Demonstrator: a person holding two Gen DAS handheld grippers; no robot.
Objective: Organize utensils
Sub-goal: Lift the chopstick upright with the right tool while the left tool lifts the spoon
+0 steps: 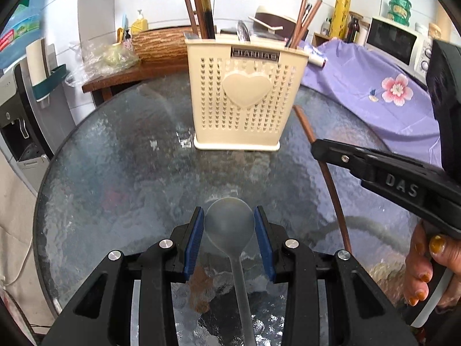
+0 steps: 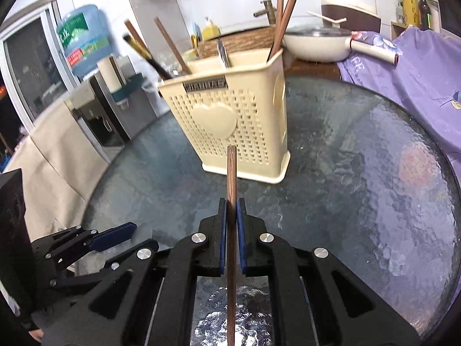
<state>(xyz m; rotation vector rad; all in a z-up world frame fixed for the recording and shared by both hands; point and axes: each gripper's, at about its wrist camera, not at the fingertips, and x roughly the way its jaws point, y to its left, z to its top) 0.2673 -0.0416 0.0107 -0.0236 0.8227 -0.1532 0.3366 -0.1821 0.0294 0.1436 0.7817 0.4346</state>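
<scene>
While both tools sit short of the holder:
Left view: left gripper (image 1: 229, 225) pinches the spoon (image 1: 229, 222) by its bowl, handle running back under the tool; holder (image 1: 245, 92) straight ahead on the glass table (image 1: 115, 158); right gripper (image 1: 317, 148) off to the right, clamped on a chopstick (image 1: 331, 184).
Right view: right gripper (image 2: 231, 216) pressed onto the chopstick (image 2: 231, 173), tip toward the holder (image 2: 230, 121) ahead; left gripper (image 2: 135, 230) low left.

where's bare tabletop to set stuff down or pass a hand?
Free: the glass table right of the cream utensil holder, out to the purple cloth; also the left stretch toward the rim. Crowded: near edge, where the left gripper grips a translucent spoon and the right gripper a brown chopstick.
</scene>
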